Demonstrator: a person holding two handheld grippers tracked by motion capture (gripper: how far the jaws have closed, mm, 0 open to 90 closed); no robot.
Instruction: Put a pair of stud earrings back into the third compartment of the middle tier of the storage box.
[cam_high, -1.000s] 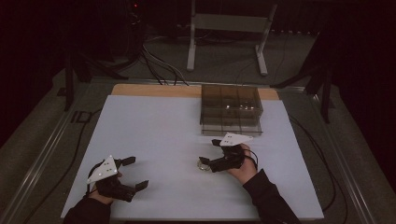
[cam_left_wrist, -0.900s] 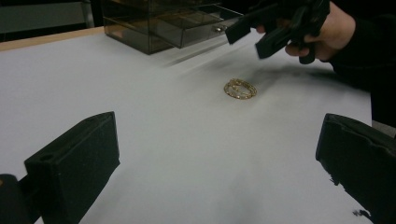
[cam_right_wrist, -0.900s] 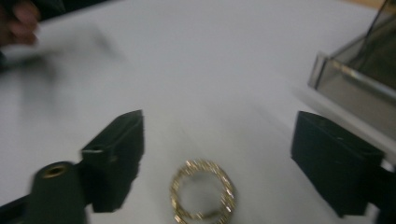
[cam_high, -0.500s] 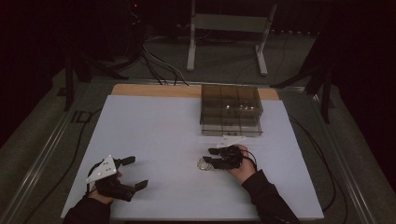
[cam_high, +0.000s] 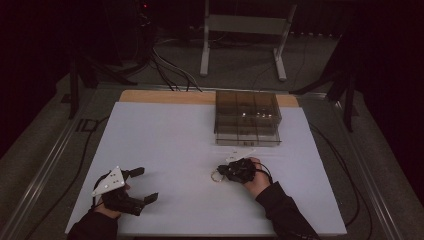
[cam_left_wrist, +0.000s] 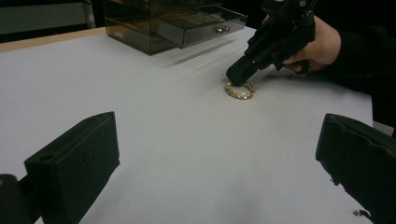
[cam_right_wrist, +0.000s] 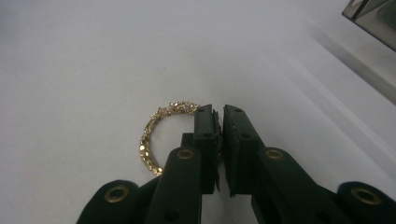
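Right gripper (cam_high: 223, 173): jaws nearly closed, a thin gap between the pads; pinched on the near-right part of the gold bracelet's rim, tips down at the surface.
Gold bracelet (cam_right_wrist: 159, 130): flat on the white surface, loop extending left of and ahead of the right jaws; also seen under the right tips from the left gripper view (cam_left_wrist: 240, 90).
Left gripper (cam_high: 142, 185): jaws wide open, nothing between them; low over the surface, well apart from the bracelet, which lies far ahead and right of its jaws.
Work surface (cam_high: 165, 140): white sheet over a table, matte, bare around both grippers; strip of wooden edge (cam_high: 165, 96) along the far side.
Drawer box (cam_high: 247, 118): smoked transparent plastic, at the far edge, beyond the right jaws; lower drawer pulled out slightly toward the grippers.
Room: dark; grey floor beyond the table, black cables (cam_high: 170, 67) across it, legs of a metal stand (cam_high: 242, 35) behind the box.
Hands: dark sleeve (cam_high: 285, 212) on the right forearm.
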